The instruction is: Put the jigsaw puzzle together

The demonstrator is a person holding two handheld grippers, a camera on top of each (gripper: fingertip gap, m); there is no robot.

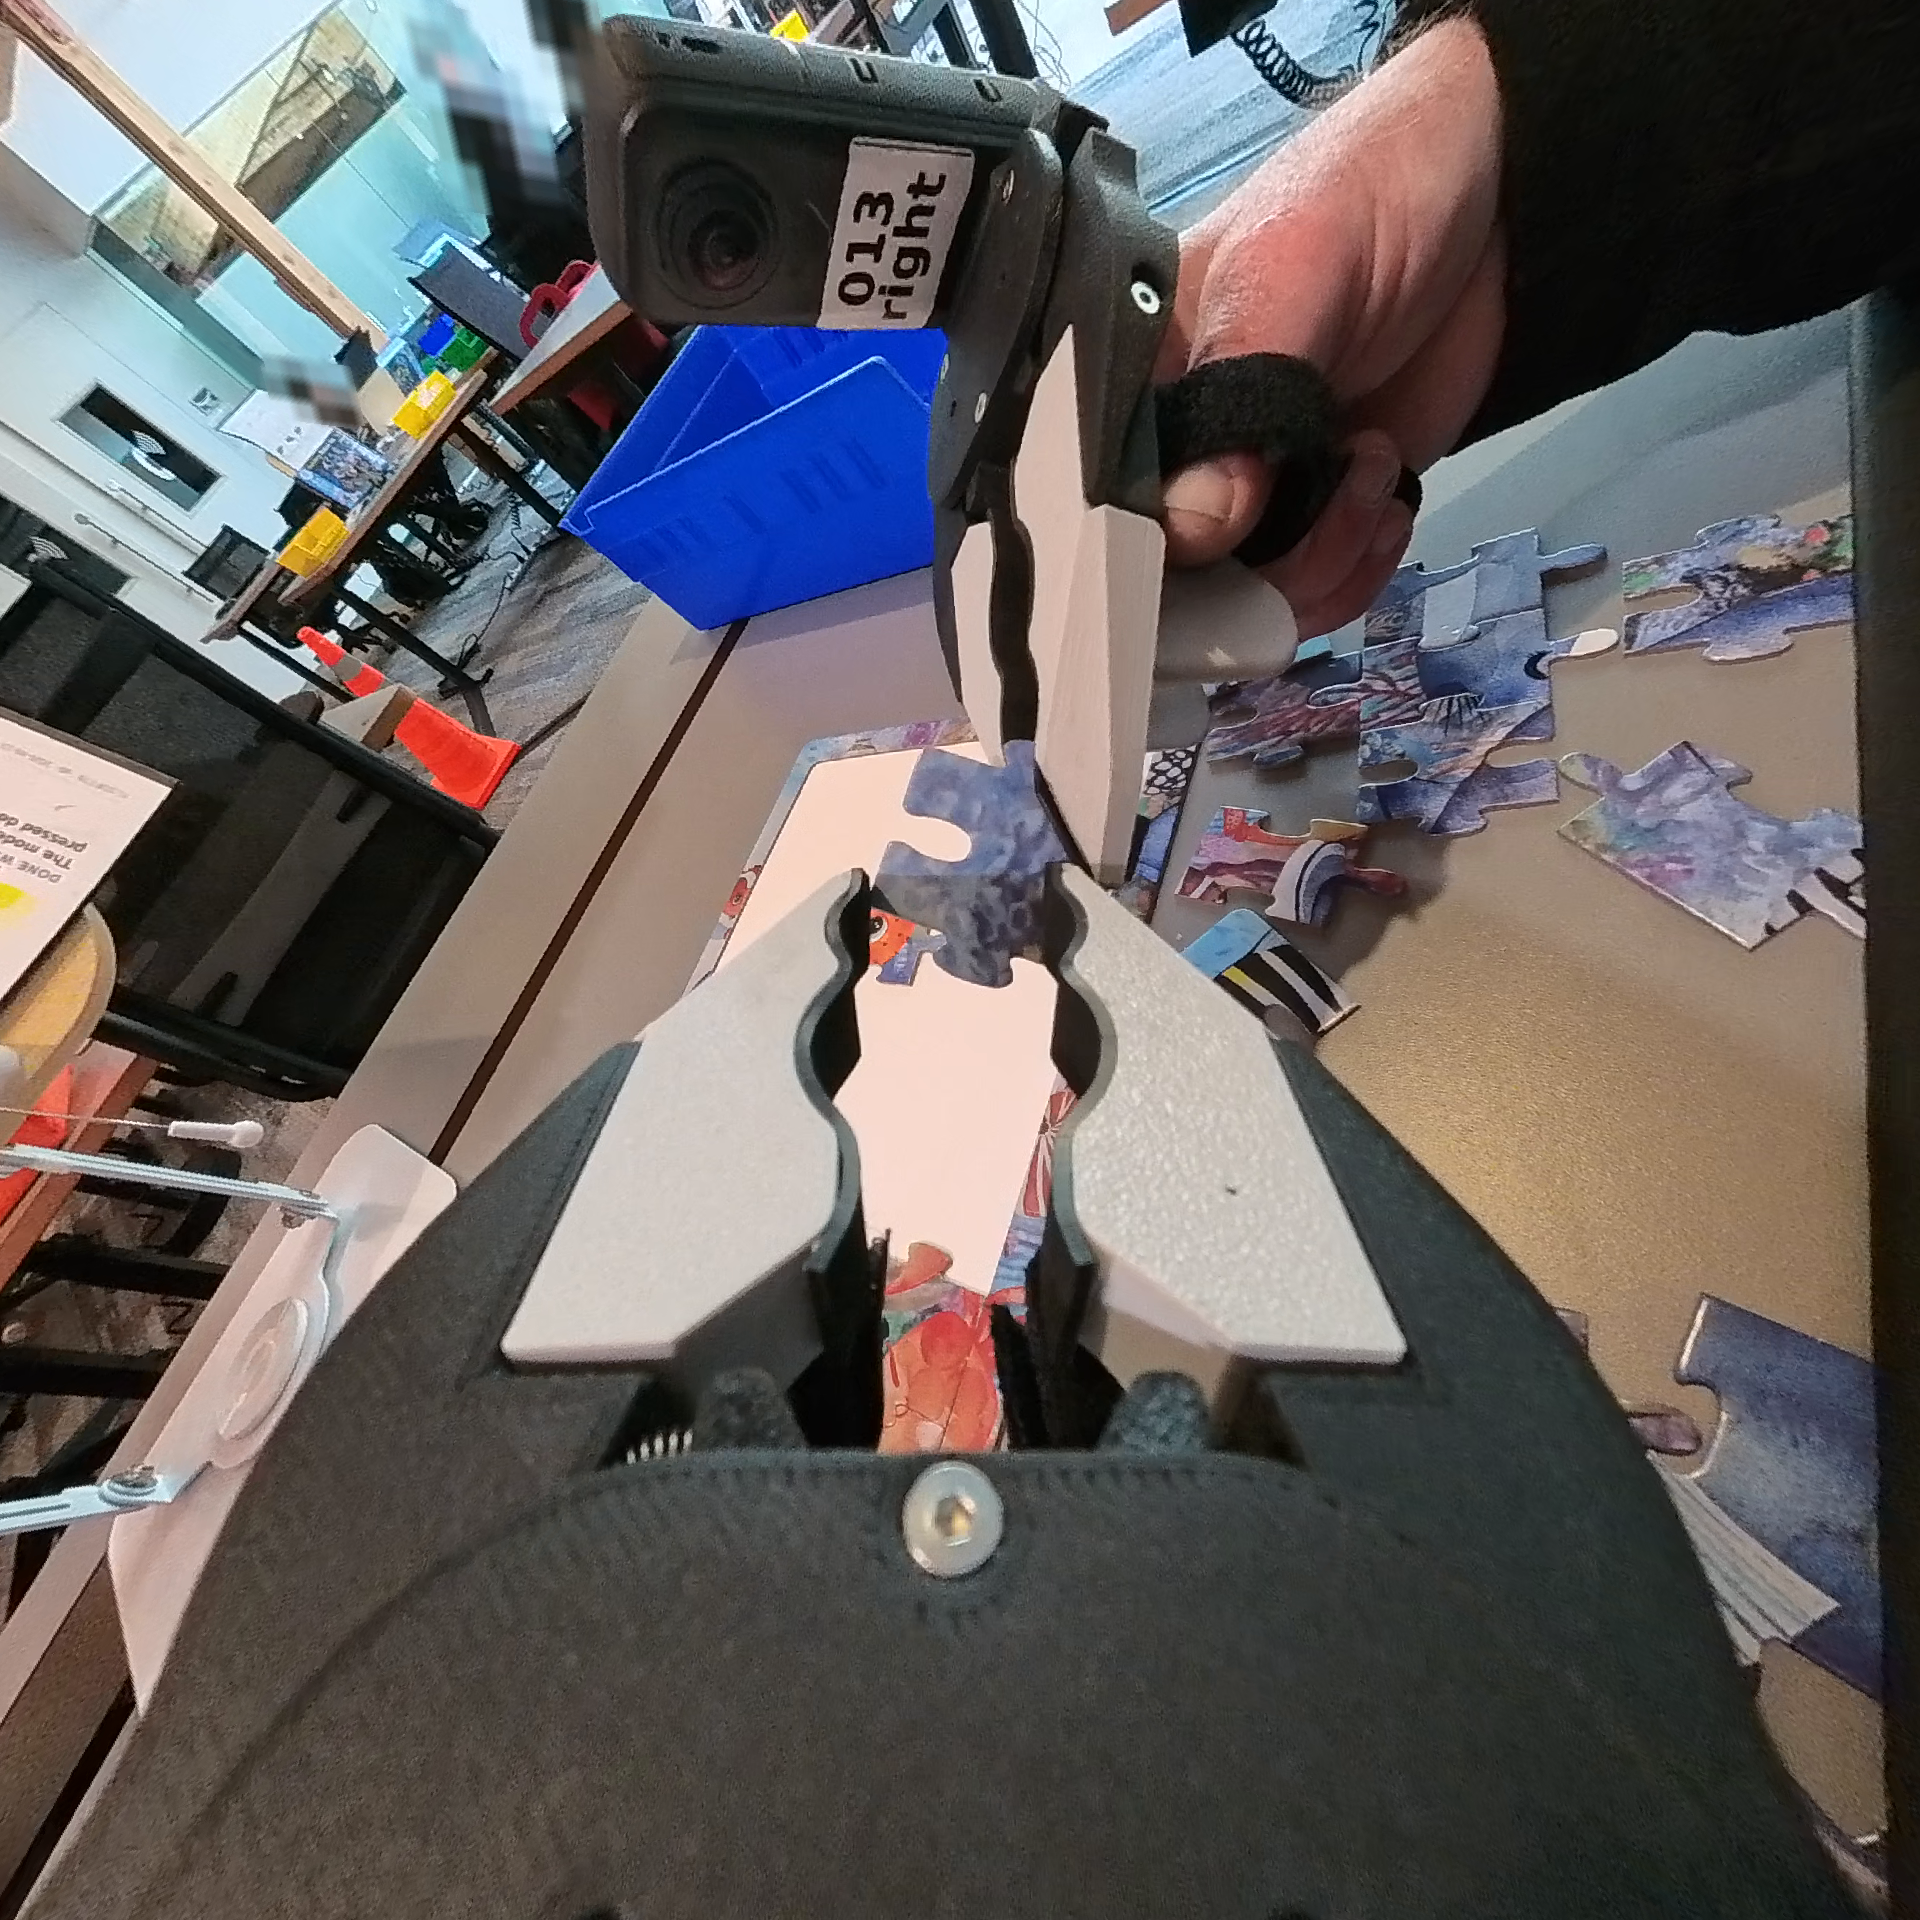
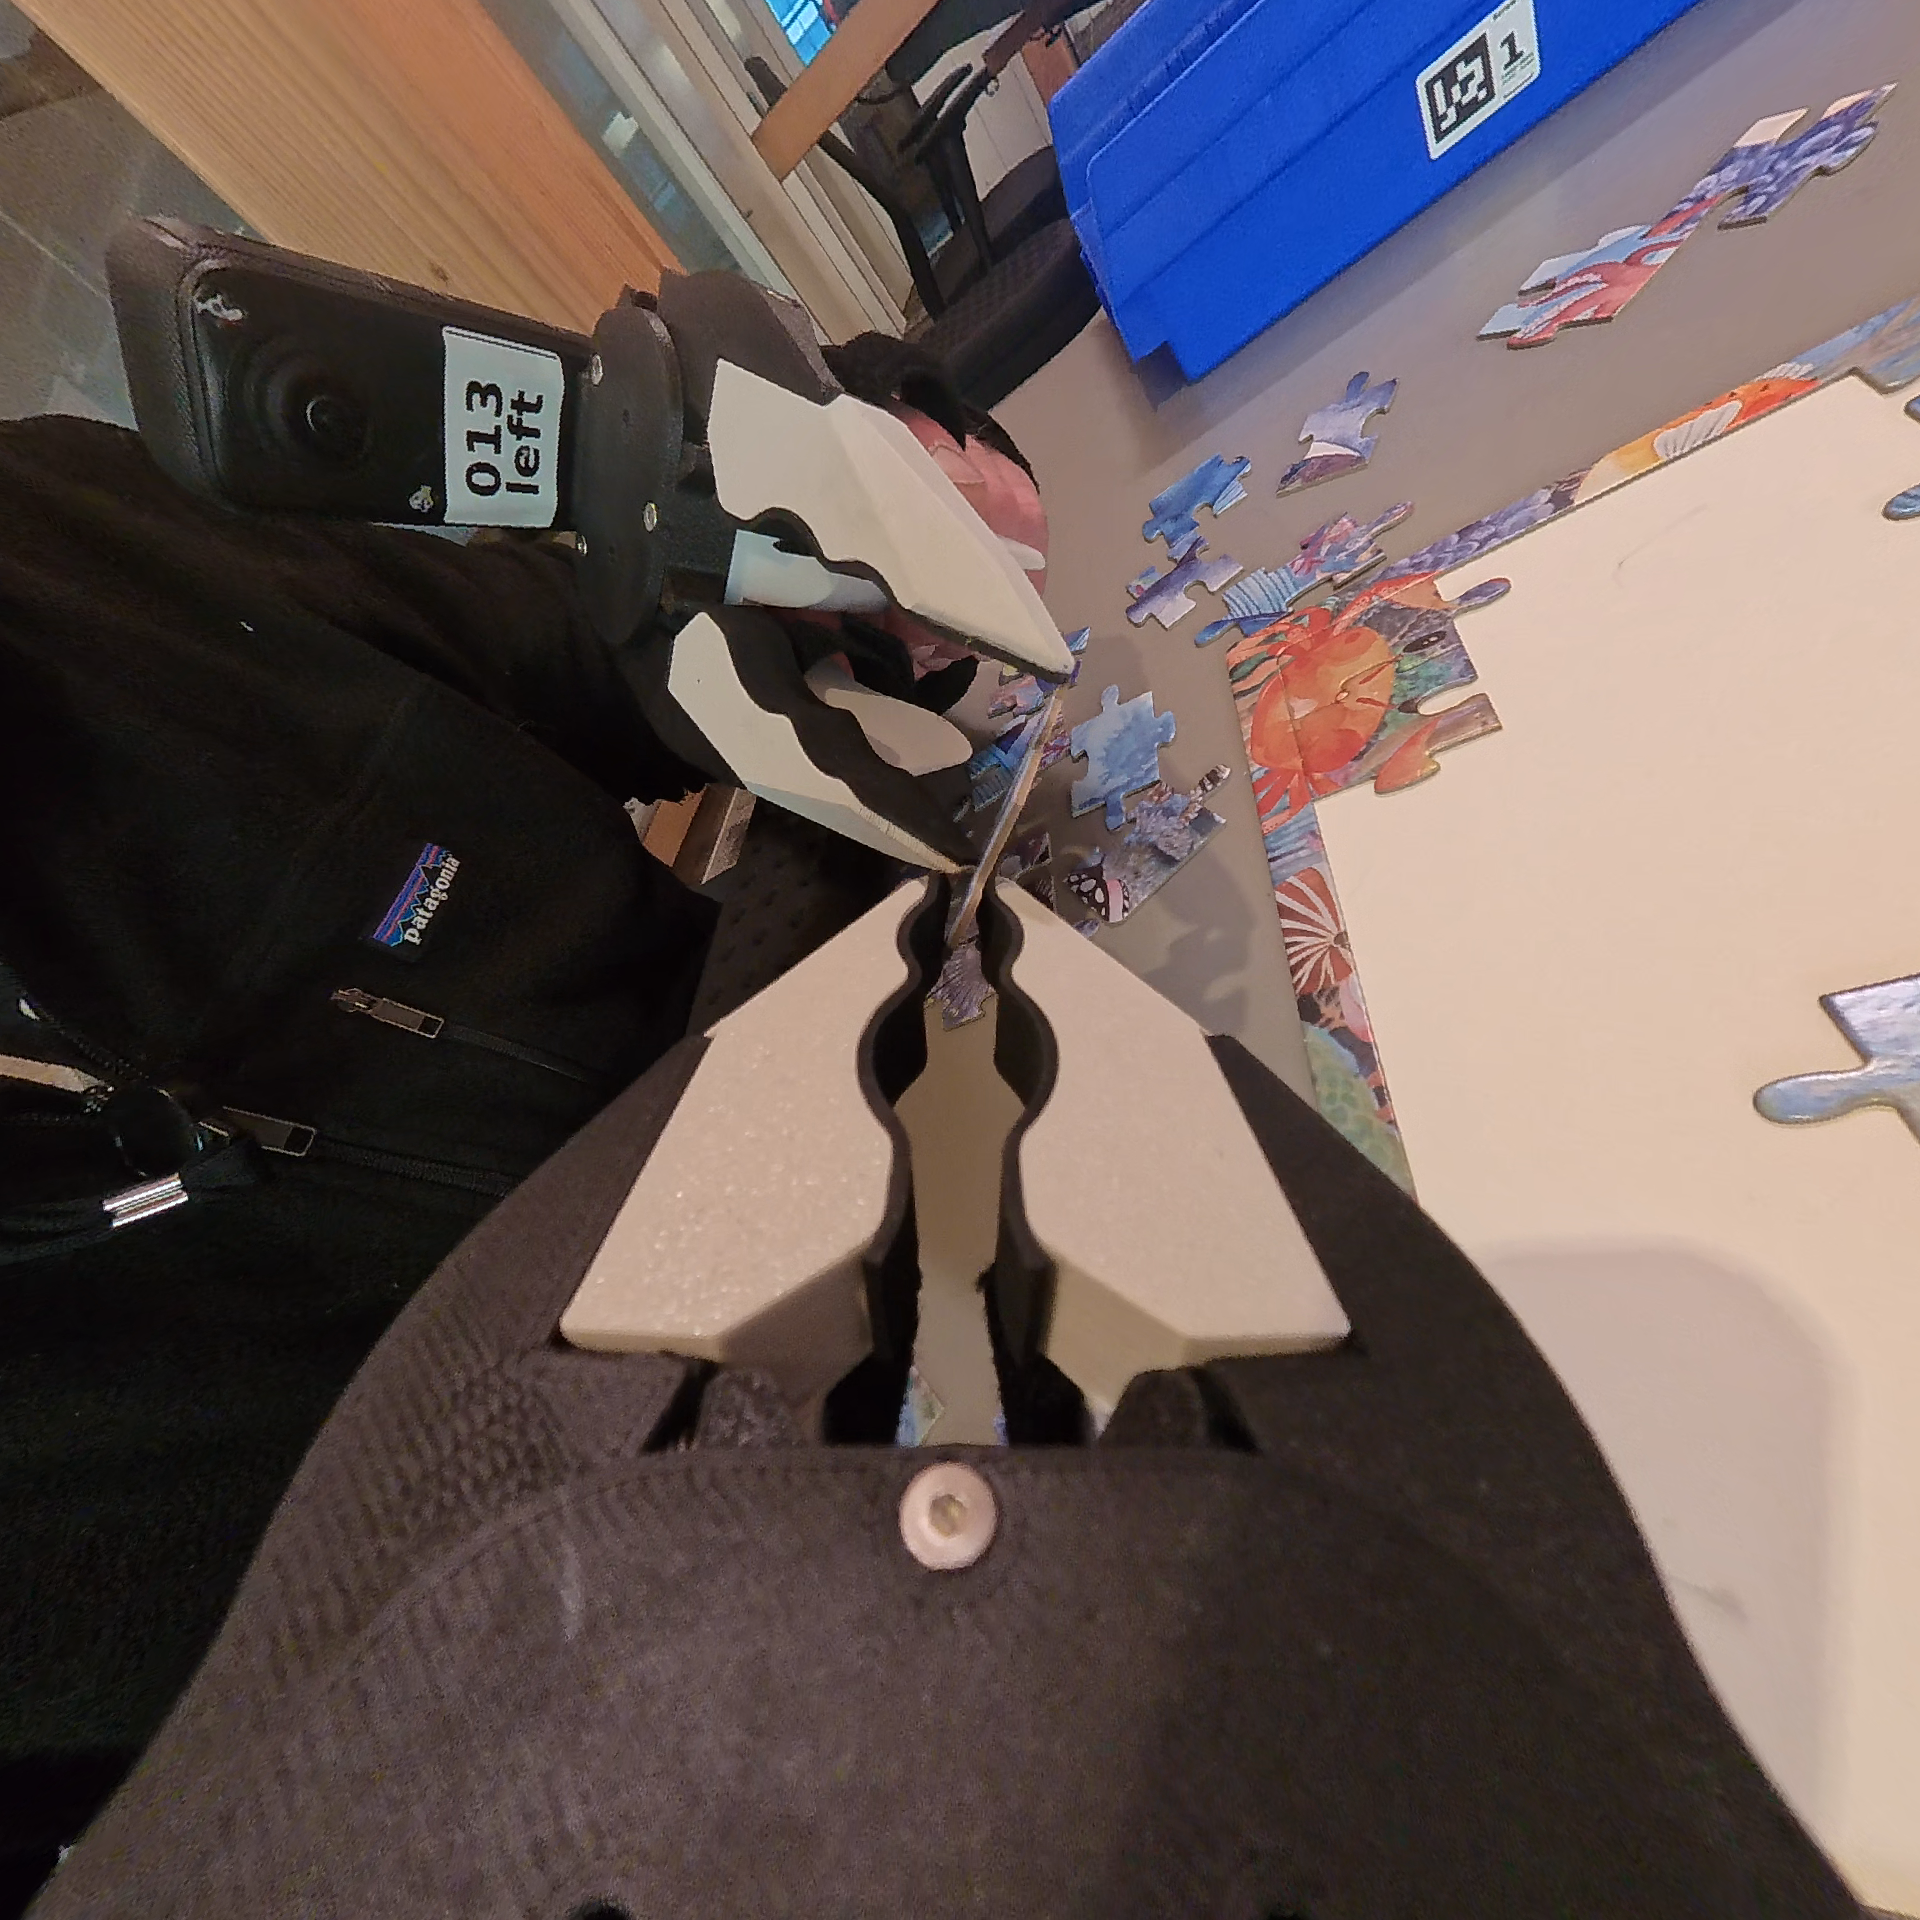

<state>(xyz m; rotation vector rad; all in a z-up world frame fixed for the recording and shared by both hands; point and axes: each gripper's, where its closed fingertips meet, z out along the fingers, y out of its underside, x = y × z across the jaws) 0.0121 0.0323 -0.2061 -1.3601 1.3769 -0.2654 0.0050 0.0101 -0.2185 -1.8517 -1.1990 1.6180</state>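
Above the near edge of the white puzzle tray (image 2: 1662, 831), a mottled blue cardboard jigsaw piece (image 1: 982, 862) was held in the air between the two tools. The right hand-held gripper (image 2: 961, 914) had its grey fingers nearly closed on one edge of the piece, which showed edge-on in the right wrist view. The left hand-held gripper (image 1: 961, 899) stood partly open, its tips on either side of the same piece; whether they actually pressed on it could not be told.

The tray lay on a grey surface (image 1: 1558, 1091). An orange crab section (image 2: 1340, 696) was already assembled at one corner of the tray, and most of the tray's middle was bare. Loose blue pieces (image 1: 1455, 727) lay scattered on the surface beside the tray, with a blue plastic bin (image 1: 769, 478) toward the far edge.

This looked like a hand-over or a regrip. To do it well, the left tool probably needed to close firmly on the flat faces of the piece before the right one let go, so it would not twist or drop.
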